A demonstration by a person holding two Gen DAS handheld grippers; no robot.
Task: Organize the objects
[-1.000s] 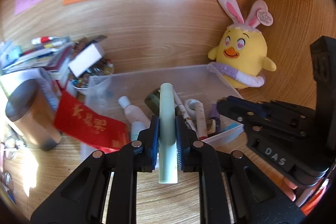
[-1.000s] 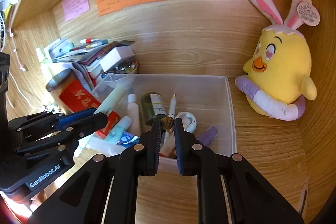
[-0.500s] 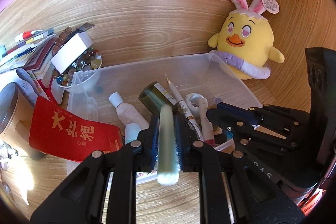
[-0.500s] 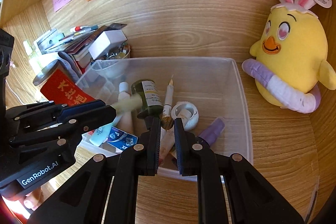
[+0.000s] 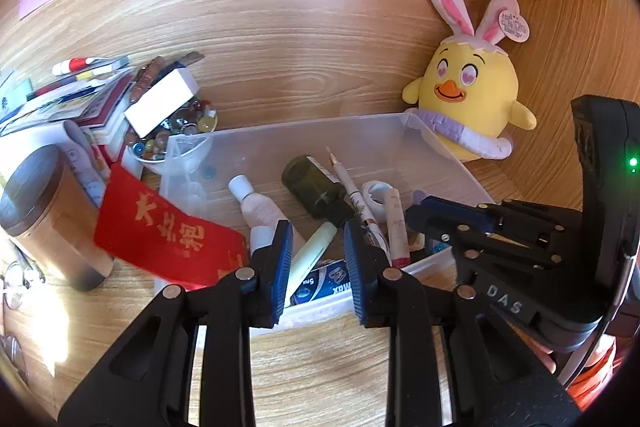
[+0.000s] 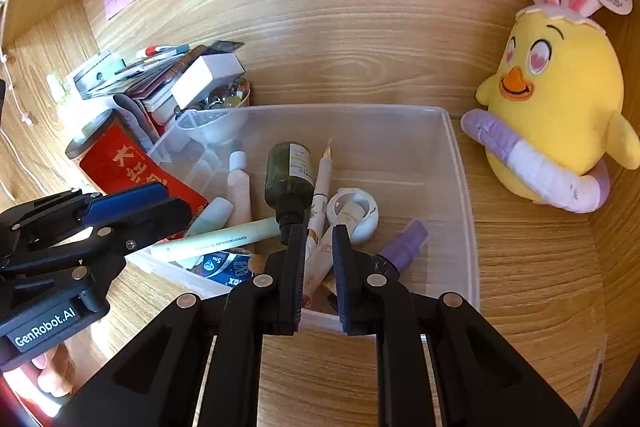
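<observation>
Your left tool (image 5: pixel 314 263) is spreading its jaws, pads clear of the pale green tube (image 6: pixel 216 239), which lies across the clutter inside the clear plastic bin (image 6: pixel 456 163), its end over the bin's near-left rim. Your right tool (image 6: pixel 316 267) is clenched on nothing, poised over the bin's near rim on the table (image 6: pixel 532 267).

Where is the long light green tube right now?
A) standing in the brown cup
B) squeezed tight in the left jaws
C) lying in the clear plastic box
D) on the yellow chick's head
C: the light green tube lies slanted among the other things in the clear plastic box, while the left gripper is opening its jaws and no longer pinches it.
</observation>
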